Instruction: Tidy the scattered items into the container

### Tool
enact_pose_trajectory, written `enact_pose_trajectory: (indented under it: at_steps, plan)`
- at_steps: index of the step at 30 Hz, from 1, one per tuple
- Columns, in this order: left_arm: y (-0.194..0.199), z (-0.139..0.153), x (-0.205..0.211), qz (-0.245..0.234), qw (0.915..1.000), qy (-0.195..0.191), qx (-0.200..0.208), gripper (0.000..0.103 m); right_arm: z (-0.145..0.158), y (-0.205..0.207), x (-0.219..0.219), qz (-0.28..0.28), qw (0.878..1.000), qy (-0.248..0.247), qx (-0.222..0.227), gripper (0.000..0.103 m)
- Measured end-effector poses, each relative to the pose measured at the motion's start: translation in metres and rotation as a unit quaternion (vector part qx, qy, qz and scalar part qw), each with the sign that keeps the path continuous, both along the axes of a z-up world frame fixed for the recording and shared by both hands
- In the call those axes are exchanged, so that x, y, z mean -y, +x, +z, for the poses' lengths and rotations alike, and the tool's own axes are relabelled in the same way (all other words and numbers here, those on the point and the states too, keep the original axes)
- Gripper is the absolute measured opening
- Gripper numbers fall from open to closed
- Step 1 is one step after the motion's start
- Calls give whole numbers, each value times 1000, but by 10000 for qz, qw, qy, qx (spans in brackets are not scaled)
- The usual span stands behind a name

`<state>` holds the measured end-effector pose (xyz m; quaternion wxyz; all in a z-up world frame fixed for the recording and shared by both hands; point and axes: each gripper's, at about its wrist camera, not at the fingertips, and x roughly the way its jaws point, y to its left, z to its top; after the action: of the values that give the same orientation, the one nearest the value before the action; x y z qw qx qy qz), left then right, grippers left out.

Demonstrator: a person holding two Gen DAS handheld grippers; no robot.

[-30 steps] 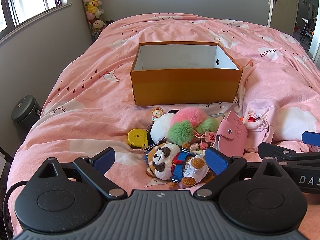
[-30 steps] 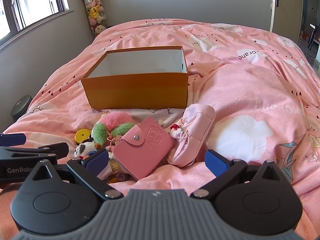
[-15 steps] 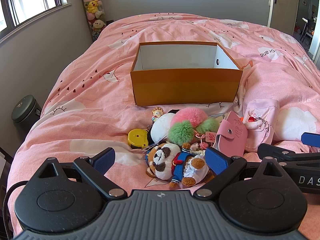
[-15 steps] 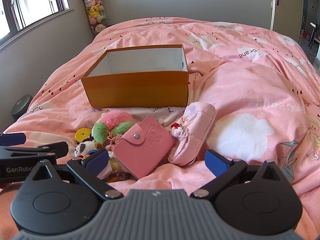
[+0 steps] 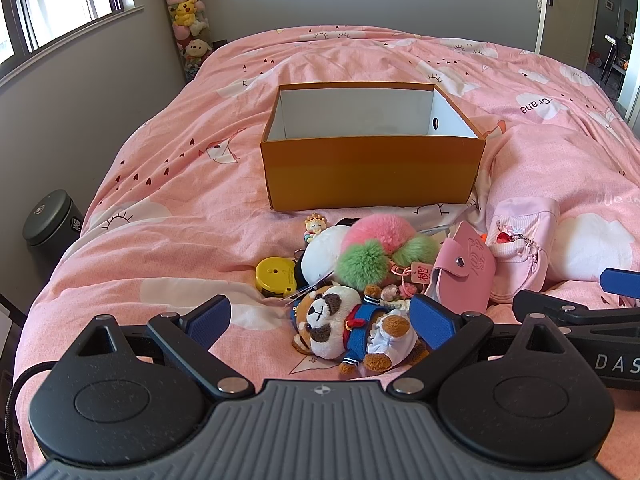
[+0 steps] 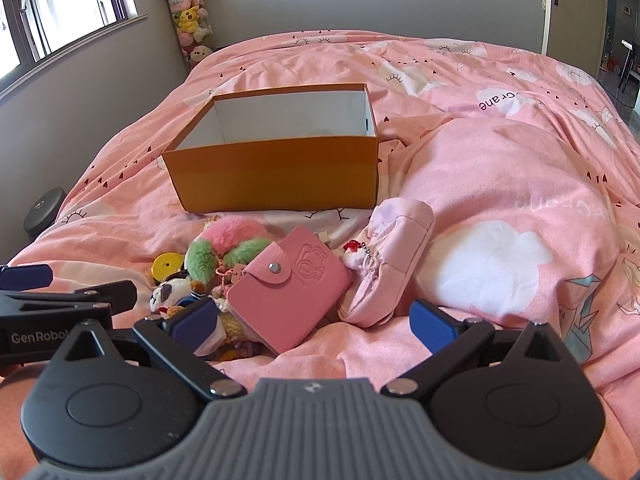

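An open orange box (image 5: 372, 172) (image 6: 276, 174) with a white inside stands on the pink bed, nothing visible in it. In front of it lies a pile: a panda plush (image 5: 344, 328) (image 6: 170, 292), a pink and green pompom (image 5: 376, 248) (image 6: 224, 244), a yellow round tape measure (image 5: 276, 274) (image 6: 168, 266), a pink snap wallet (image 5: 464, 270) (image 6: 290, 286) and a pale pink pouch (image 5: 524, 236) (image 6: 394, 262). My left gripper (image 5: 320, 318) is open, straddling the panda plush. My right gripper (image 6: 312, 322) is open just short of the wallet and pouch.
A small doll charm (image 5: 315, 226) lies by the box's front. A dark round bin (image 5: 50, 220) stands on the floor left of the bed. A clear tube of plush toys (image 5: 188, 12) stands in the far corner. An open door (image 5: 548, 4) is at the back right.
The right gripper has edged forward and slightly left, so the box and the pile sit lower in its view. The left gripper has hardly moved. Both stay open.
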<state>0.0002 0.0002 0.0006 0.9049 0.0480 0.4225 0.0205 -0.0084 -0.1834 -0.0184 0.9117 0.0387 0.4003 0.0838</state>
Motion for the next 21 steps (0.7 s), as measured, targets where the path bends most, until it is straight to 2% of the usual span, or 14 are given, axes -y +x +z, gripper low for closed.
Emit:
enact_pose_trajectory:
  at_steps: [21]
  plan:
    - [10, -5, -5, -100, 9998, -89, -162, 103, -8, 12, 4, 64, 9995, 149, -284, 103]
